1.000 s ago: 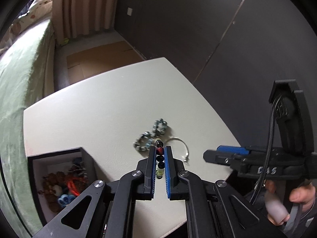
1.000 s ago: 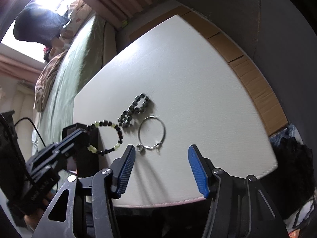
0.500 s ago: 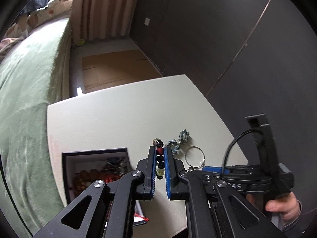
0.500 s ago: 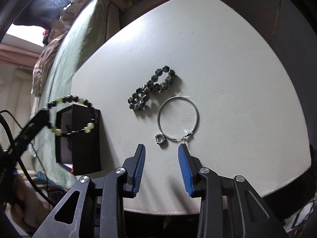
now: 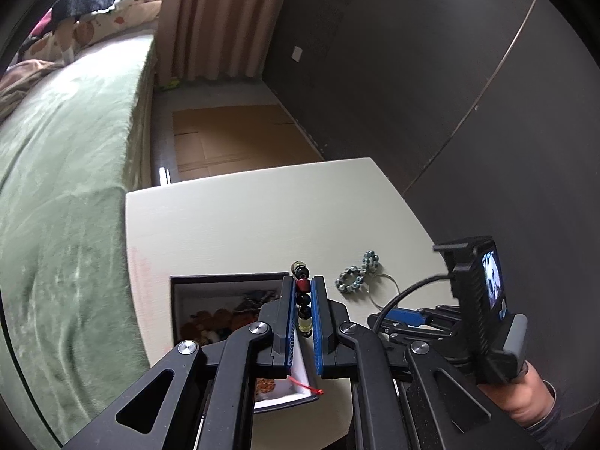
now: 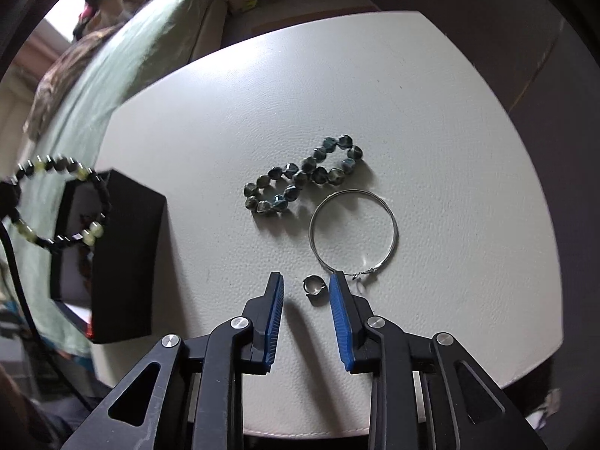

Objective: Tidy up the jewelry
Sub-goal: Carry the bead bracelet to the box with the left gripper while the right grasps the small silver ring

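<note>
Currently the black-and-yellow-green beaded bracelet [image 5: 303, 300] is pinched between the nearly closed blue pads of the left gripper [image 5: 303, 311], hanging above the open black jewelry box [image 6: 123, 262] at the left edge of the cream leather-textured worktop [image 6: 412, 112]. On the worktop, the right gripper [image 6: 305, 292] stands partly open around a small silver ring [image 6: 314, 285]. Just beyond lie a thin silver hoop [image 6: 352, 230] and a dark teal beaded bracelet [image 6: 303, 180].

Ahead of the fingers we see a dark panelled wall [image 5: 431, 75], pinkish curtains [image 5: 221, 18], flattened cardboard [image 5: 232, 135] on the floor, and, left, a green-covered bed [image 5: 63, 172] beside the white table [image 5: 262, 217].
</note>
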`<state>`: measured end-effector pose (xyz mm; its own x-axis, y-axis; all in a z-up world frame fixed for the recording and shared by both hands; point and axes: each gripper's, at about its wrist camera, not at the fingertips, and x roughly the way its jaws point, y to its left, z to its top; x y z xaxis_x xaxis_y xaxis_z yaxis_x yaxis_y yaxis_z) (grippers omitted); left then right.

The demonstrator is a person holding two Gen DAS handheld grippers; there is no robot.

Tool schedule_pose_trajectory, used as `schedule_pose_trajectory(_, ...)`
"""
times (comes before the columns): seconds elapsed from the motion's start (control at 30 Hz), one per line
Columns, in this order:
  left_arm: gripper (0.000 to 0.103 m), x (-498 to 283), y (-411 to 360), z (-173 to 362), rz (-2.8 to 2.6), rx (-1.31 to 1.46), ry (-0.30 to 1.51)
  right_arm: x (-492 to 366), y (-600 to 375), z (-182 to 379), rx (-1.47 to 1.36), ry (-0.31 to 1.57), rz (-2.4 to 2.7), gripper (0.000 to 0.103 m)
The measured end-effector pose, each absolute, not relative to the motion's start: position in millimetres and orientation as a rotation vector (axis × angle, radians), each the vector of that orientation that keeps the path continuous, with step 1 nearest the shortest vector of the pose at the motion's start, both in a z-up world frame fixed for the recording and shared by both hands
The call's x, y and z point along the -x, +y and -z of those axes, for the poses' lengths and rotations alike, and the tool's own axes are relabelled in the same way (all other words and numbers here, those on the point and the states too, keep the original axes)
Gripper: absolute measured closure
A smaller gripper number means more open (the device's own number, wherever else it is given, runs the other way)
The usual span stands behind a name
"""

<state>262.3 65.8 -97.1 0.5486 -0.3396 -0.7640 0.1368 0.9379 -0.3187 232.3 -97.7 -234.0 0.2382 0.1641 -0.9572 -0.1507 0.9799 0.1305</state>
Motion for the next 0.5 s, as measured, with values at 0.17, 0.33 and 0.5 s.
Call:
schedule_pose_trajectory(0.17,0.095,-259.3,76.2,96.5,0.273,0.240,0.950,-227.6,-82.6,231.5,0.127,1.276,-0.177,0.089)
schedule_pose_trajectory(0.33,0.095,-255.0,84.9,95.0,0.265,0.243,0.948,-226.2,-88.9,227.6,0.077,1.277,-0.193,0.090)
schedule_pose_trajectory(0.5,0.095,-253.7,88.3,100.8,0.280,0.256,0.980,-221.4,-93.4,208.1,0.003,1.227,-0.249,0.090)
